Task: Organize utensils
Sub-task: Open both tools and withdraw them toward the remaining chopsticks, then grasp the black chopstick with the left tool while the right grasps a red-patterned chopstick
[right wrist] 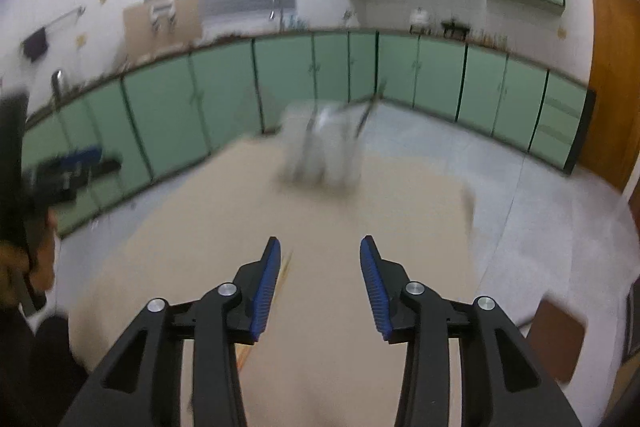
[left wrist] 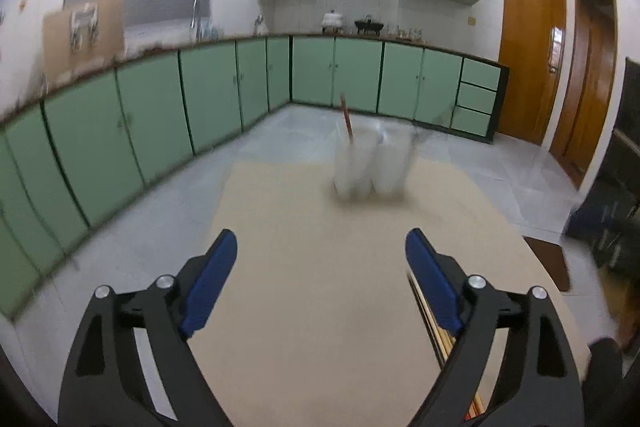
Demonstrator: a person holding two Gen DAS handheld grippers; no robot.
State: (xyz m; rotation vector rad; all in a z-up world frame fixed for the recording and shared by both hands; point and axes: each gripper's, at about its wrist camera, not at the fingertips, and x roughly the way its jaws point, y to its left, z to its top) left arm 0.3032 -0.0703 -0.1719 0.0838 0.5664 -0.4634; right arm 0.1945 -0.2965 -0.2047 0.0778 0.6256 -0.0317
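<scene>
In the left wrist view, your left gripper fills the bottom of the frame with its blue pads spread wide apart and nothing between them, only bare beige table. A bundle of chopsticks lies on the table at lower right, partly hidden behind the right-hand finger. The white utensil holder stands above centre near the table's far edge, blurred, with a reddish stick upright in its left compartment. In the right wrist view, your right gripper sits at bottom centre, pads parted, clamping nothing. The holder appears blurred at upper centre. Chopstick tips show just beside the left pad.
</scene>
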